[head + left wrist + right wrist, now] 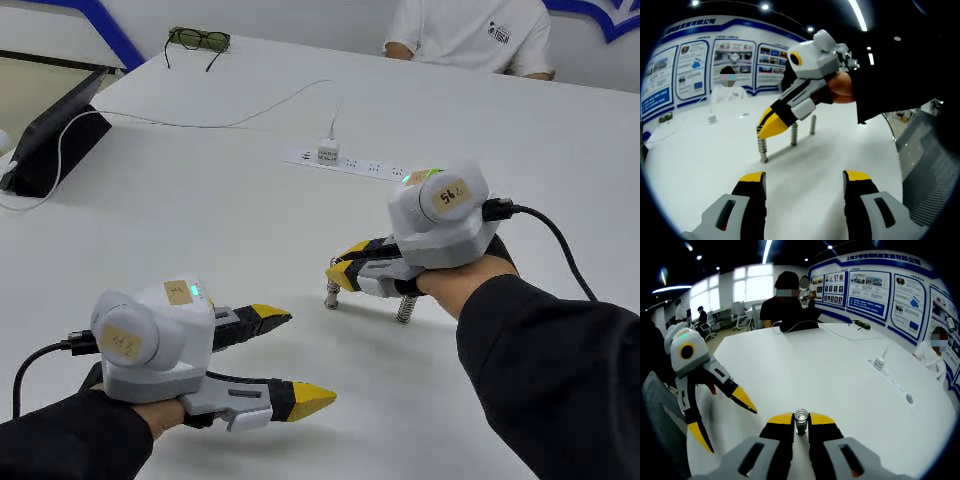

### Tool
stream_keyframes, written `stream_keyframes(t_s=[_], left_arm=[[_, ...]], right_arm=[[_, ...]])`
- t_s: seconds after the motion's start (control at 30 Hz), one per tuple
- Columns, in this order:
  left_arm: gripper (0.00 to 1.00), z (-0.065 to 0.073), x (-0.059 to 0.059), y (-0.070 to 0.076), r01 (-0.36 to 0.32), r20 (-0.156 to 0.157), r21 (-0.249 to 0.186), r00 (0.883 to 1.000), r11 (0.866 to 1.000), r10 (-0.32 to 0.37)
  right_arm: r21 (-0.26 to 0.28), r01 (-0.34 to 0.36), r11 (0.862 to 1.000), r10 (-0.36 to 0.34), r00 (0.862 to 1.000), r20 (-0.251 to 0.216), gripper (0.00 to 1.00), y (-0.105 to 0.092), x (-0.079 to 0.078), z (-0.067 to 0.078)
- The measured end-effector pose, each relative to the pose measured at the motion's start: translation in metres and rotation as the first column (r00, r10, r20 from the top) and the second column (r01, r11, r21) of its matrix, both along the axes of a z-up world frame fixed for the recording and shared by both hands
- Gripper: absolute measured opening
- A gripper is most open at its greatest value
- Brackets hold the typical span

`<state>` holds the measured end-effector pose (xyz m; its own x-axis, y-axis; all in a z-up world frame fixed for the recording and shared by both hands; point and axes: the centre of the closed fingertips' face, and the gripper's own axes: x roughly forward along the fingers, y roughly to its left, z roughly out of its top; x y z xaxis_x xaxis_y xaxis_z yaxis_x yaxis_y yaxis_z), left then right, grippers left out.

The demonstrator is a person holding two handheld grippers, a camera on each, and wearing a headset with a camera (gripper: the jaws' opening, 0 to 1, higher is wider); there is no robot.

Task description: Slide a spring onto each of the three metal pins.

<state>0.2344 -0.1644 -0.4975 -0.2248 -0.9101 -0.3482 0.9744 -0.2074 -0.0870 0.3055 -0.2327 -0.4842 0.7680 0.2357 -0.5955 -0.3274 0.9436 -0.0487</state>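
Observation:
Three upright metal pins stand in a row on the white table (230, 200). In the left gripper view, spring coils wrap the nearest pin (762, 145) and the middle pin (794, 134). The far pin (813, 125) is too small to judge. My right gripper (340, 272) is shut on the spring (800, 421) at the top of the end pin (332, 295). Its yellow tips (771, 126) sit over that pin. Another coiled pin (406, 308) stands under my right hand. My left gripper (300, 358) hovers open and empty at the near left, facing the pins.
A white power strip (345, 162) with a plugged-in charger lies beyond the pins, its cable running left. A dark tablet stand (55, 135) sits at the far left and glasses (198, 40) at the far edge. A person (470, 35) sits across the table.

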Motion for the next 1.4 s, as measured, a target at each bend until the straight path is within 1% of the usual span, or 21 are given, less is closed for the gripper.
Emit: stream_keyframes(t_s=[0.4, 0.47, 0.5, 0.57, 0.77, 0.87, 0.97, 1.07, 1.23, 1.4], left_arm=[[0.63, -0.004, 0.0, 0.0, 0.0, -0.006, 0.006, 1.0, 1.0, 0.0], [0.63, -0.004, 0.0, 0.0, 0.001, -0.007, 0.008, 1.0, 1.0, 0.0], [0.63, -0.005, -0.001, 0.0, 0.002, -0.007, 0.01, 1.0, 1.0, -0.002], [0.63, -0.005, -0.001, 0.0, 0.004, -0.008, 0.012, 1.0, 1.0, -0.004], [0.63, -0.005, -0.001, -0.002, 0.006, -0.009, 0.012, 1.0, 1.0, -0.006], [0.63, -0.004, -0.001, -0.002, 0.006, -0.008, 0.01, 1.0, 1.0, -0.006], [0.63, -0.003, 0.0, -0.002, 0.003, -0.006, 0.009, 1.0, 1.0, -0.003], [0.63, 0.0, 0.001, -0.003, 0.002, -0.002, 0.006, 1.0, 1.0, -0.002], [0.63, 0.005, 0.004, -0.003, -0.001, 0.008, -0.001, 1.0, 1.0, 0.002], [0.64, 0.009, 0.006, -0.003, -0.006, 0.014, -0.007, 1.0, 1.0, 0.006]], right_arm=[[-0.017, 0.004, 1.0, -0.005, 0.999, -0.043, 0.12, 0.002, -0.002, -0.016], [-0.022, 0.006, 1.0, -0.008, 0.998, -0.056, 0.12, 0.002, -0.003, -0.02], [-0.027, 0.006, 1.0, -0.008, 0.998, -0.055, 0.12, 0.002, -0.004, -0.021], [-0.019, 0.012, 1.0, -0.012, 0.999, -0.053, 0.12, 0.001, -0.003, -0.02], [-0.023, 0.009, 1.0, -0.01, 0.998, -0.058, 0.12, 0.001, -0.004, -0.021], [-0.022, 0.006, 1.0, -0.008, 0.998, -0.062, 0.14, 0.003, -0.006, -0.02], [-0.052, -0.005, 0.999, 0.002, 0.998, -0.06, 0.16, 0.004, -0.008, -0.019], [-0.062, -0.009, 0.998, 0.006, 0.998, -0.06, 0.17, 0.004, -0.012, -0.016], [-0.067, -0.003, 0.998, 0.001, 0.999, -0.038, 0.18, 0.005, -0.02, -0.008], [-0.063, 0.017, 0.998, -0.018, 1.0, -0.023, 0.2, 0.003, -0.032, -0.004]])
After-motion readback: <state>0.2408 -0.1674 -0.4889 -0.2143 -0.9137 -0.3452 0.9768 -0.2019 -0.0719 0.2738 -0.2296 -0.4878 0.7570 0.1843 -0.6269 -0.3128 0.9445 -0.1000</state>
